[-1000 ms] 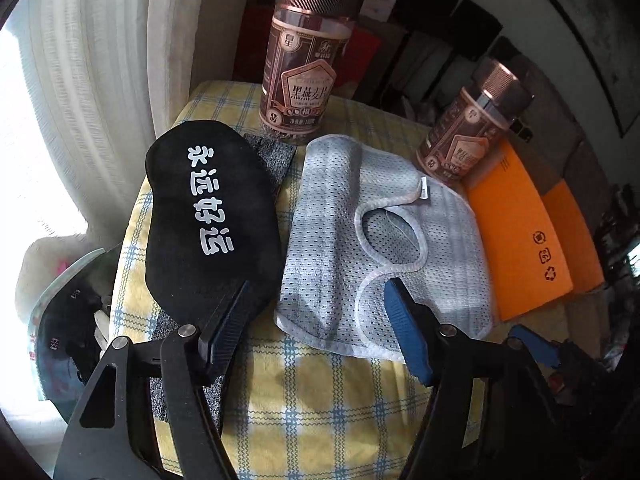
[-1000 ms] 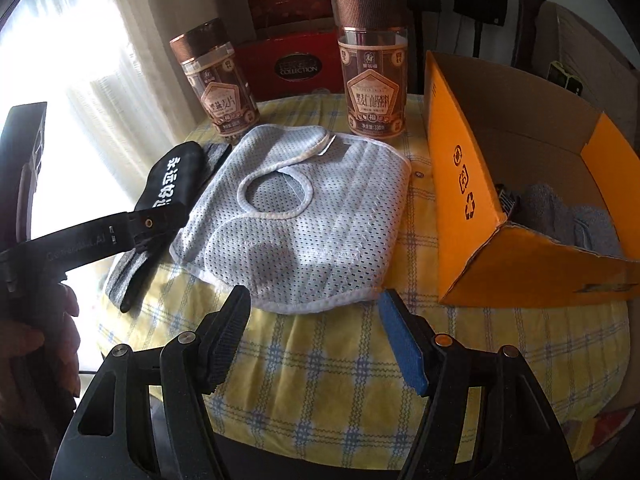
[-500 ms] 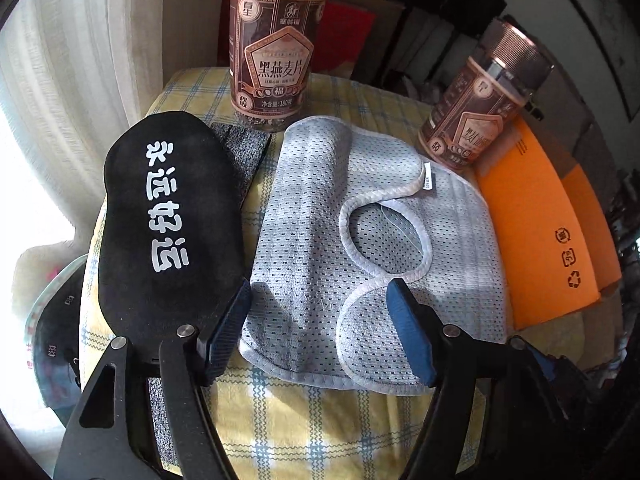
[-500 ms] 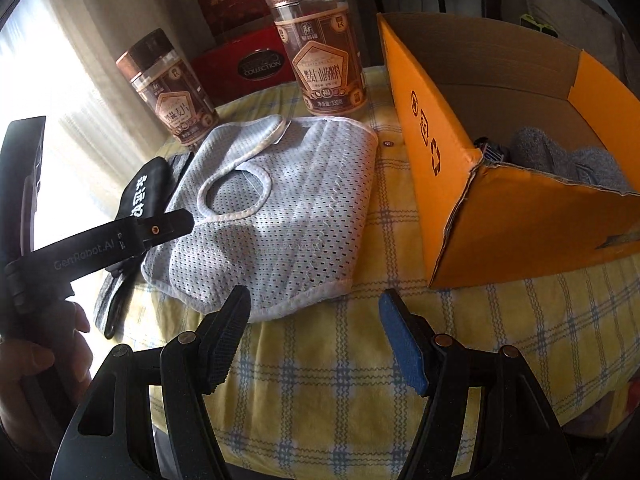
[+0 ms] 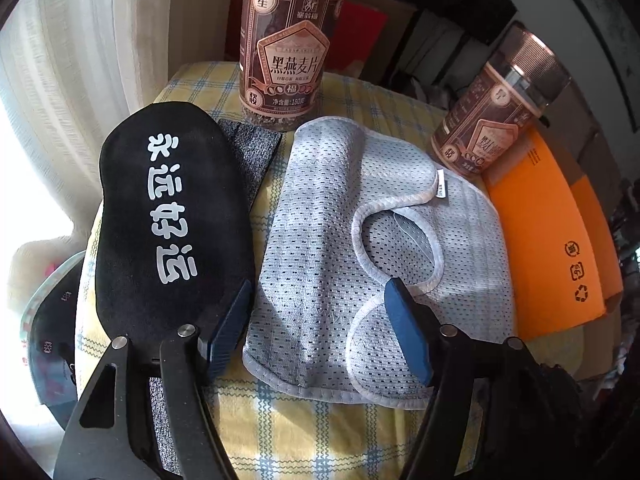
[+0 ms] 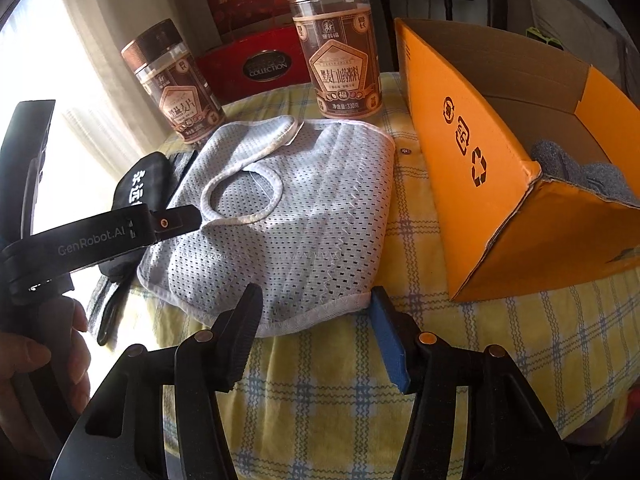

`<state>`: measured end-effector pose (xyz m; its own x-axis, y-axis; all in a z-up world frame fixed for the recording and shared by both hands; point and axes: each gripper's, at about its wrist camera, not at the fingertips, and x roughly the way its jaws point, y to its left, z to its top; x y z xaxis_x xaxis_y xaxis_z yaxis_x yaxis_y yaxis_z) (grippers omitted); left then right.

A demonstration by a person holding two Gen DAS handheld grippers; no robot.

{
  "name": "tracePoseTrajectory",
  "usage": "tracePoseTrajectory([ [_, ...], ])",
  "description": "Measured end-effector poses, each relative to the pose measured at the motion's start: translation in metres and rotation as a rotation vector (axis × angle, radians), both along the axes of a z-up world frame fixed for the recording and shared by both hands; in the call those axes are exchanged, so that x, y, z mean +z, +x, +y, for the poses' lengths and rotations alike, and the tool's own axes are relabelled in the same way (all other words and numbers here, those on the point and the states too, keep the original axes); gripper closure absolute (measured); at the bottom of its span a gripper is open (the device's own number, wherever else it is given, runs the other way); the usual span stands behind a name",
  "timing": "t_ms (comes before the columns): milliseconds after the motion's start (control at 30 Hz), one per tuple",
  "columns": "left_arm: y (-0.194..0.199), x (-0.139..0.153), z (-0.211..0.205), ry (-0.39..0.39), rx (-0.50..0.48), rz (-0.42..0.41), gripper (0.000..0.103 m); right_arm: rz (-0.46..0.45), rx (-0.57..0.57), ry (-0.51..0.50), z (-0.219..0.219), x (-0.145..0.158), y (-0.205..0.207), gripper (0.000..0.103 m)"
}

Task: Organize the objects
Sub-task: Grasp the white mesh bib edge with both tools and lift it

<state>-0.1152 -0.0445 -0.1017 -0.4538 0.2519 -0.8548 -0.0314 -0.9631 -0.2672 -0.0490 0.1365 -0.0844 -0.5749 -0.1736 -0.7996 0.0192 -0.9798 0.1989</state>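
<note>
Over the grey mesh cloth (image 5: 328, 240), both hand-held grippers (agape)

Both wrist cameras look down low and close across the tabletop (image 5: 320, 432): the left over the mesh cloth (image 5: 344, 248), the right nearer the orange box (image 6: 500, 184); both share cloth and jars.

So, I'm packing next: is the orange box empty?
No. The orange box stands open-topped with grey fabric already lying inside at its near corner.

"GenRobot.AI" on left gripper (image 6: 176, 222); "COLLECTION" on red box (image 6: 264, 68)
</note>
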Motion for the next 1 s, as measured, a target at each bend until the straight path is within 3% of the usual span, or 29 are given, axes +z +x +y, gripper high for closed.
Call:
tracePoseTrajectory([
  [33, 0.001, 0.000, 0.000, -0.013, 0.010, 0.002, 0.046, -0.001, -0.001, 0.004, 0.000, -0.001, -0.001, 0.051],
  [100, 0.003, 0.001, -0.002, -0.020, 0.025, 0.001, 0.063, 0.000, -0.004, 0.007, 0.002, 0.000, -0.002, 0.063],
  [300, 0.013, 0.002, -0.006, 0.036, 0.001, -0.028, 0.077, 0.009, 0.023, -0.019, 0.003, 0.011, -0.001, 0.077],
  [367, 0.016, 0.004, -0.006, 0.052, -0.001, -0.027, 0.079, 0.008, 0.041, -0.025, -0.001, 0.014, -0.003, 0.077],
  [467, 0.017, 0.002, -0.004, 0.046, 0.002, -0.039, 0.078, -0.009, 0.047, -0.005, -0.007, 0.010, -0.009, 0.066],
  [533, 0.018, 0.001, -0.005, 0.049, 0.001, -0.036, 0.078, -0.019, 0.042, -0.003, -0.007, 0.004, -0.012, 0.064],
  [700, 0.030, 0.013, -0.011, 0.088, -0.017, 0.012, 0.083, 0.007, 0.080, 0.014, -0.009, 0.011, -0.009, 0.085],
  [1000, 0.051, 0.053, -0.010, 0.174, -0.071, 0.105, 0.084, 0.052, 0.151, -0.011, -0.011, 0.039, 0.011, 0.091],
])
